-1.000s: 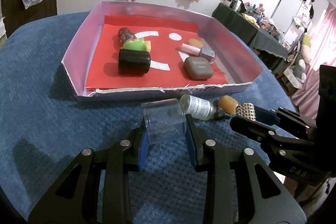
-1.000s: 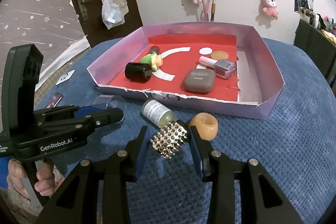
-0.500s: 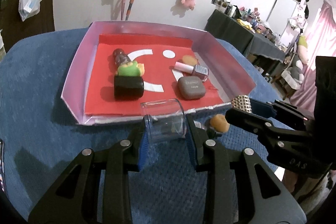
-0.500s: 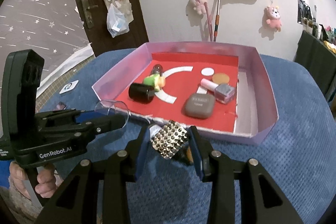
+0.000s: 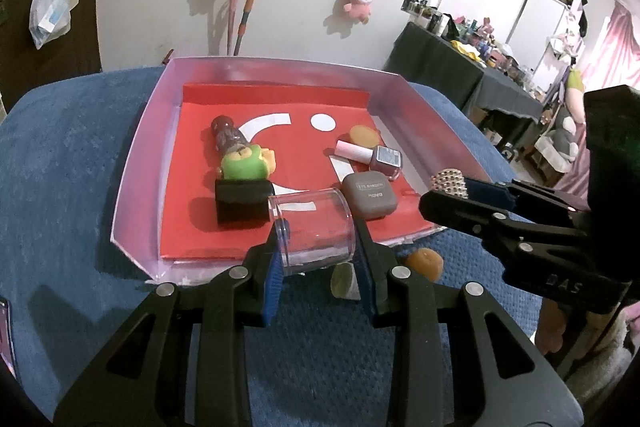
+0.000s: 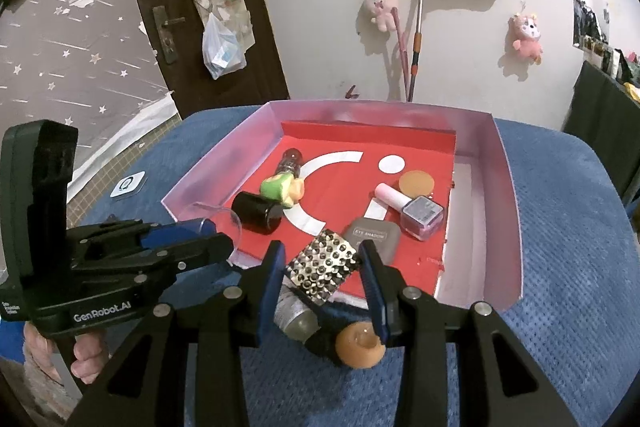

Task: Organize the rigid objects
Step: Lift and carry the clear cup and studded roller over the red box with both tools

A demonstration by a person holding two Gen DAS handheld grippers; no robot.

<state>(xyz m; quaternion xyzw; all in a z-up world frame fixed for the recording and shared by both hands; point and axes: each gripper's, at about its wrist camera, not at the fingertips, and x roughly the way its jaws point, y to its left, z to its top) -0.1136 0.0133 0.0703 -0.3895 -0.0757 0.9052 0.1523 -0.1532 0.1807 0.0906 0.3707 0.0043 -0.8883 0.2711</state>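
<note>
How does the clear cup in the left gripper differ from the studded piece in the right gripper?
The clear cup is see-through plastic, while the studded piece is opaque, shiny and covered in small bumps. The cup is a smooth round cylinder held on its side; the studded piece shows a flat, tilted face. The cup looks the larger of the two. Both are clamped between blue pads and held near the pink tray's front edge.

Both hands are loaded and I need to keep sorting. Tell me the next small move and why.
Probably carry the left gripper forward over the pink tray rim and lower the clear cup onto the bare red floor by the black jar. The cup hangs at the near rim, and the right gripper holds the studded piece alongside.
</note>
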